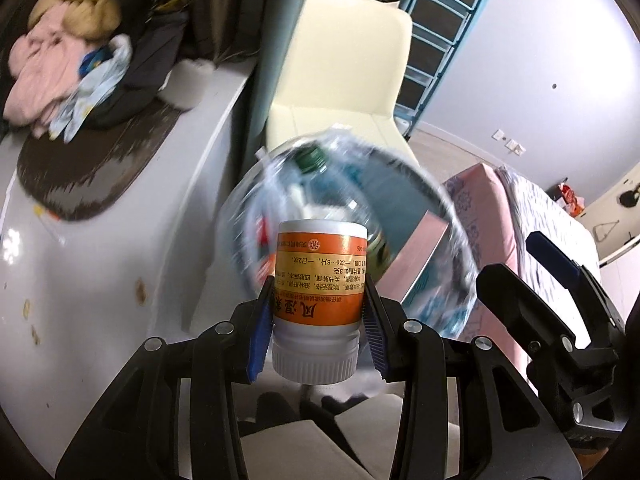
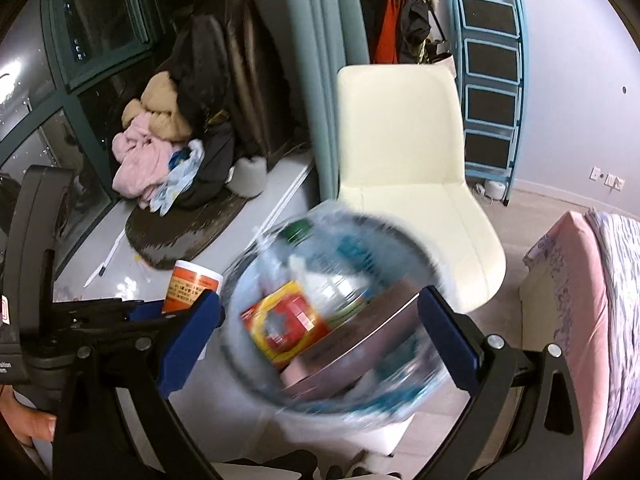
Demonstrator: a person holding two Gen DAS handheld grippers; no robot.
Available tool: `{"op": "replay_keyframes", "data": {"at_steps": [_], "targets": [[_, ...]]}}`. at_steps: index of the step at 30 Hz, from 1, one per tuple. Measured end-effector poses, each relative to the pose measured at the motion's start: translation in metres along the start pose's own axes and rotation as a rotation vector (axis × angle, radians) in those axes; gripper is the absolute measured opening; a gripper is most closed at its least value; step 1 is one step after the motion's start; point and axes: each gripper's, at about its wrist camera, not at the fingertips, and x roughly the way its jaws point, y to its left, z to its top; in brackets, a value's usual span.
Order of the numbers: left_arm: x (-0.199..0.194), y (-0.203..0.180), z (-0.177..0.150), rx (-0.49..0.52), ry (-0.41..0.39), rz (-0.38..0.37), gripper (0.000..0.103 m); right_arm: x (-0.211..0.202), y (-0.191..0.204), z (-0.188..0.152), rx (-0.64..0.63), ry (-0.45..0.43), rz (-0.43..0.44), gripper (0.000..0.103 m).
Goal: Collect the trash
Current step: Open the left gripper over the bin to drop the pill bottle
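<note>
My left gripper (image 1: 318, 316) is shut on a white pill bottle (image 1: 320, 276) with an orange label, held upside down with its cap toward the camera. The same bottle (image 2: 194, 284) shows at the left of the right wrist view. Just beyond it is a blurred round bin (image 1: 424, 236) lined with clear plastic. In the bin (image 2: 404, 396) lie a green-capped plastic bottle (image 2: 298, 234), a red and yellow box (image 2: 286, 324) and a pink box (image 2: 352, 352). My right gripper (image 2: 320, 330) stands open and wide, with the bin farther off behind its fingers (image 2: 448, 332).
A cream chair (image 2: 404, 160) stands behind the bin, with a blue stepladder (image 2: 490, 92) against the wall. Clothes (image 2: 148, 160) are heaped on a dark mat (image 2: 180, 236) by the window. A pink-sheeted bed (image 2: 600, 300) lies to the right. A person's thumb (image 2: 36, 426) grips the left handle.
</note>
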Motion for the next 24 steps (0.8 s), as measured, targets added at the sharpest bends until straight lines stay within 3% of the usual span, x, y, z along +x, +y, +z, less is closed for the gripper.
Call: {"op": "replay_keyframes", "data": {"at_steps": [3,5,6,14,24], "targets": [[0.016,-0.015,0.015,-0.016,0.026,0.012,0.041,0.006,-0.018,0.009,0.007,-0.001,-0.005,0.096],[0.024,-0.017,0.021,-0.068,0.052,0.011,0.074,0.008,-0.031,0.014,0.011,0.0,-0.01,0.096],[0.026,-0.016,0.023,-0.096,0.055,0.012,0.077,0.009,-0.038,0.016,0.015,-0.004,-0.014,0.096],[0.023,-0.008,0.025,-0.141,0.038,0.039,0.079,0.02,-0.04,0.025,0.012,0.008,-0.002,0.096],[-0.014,0.068,-0.004,-0.236,0.011,0.032,0.079,0.027,0.038,0.011,-0.082,0.036,0.067,0.096]]}}
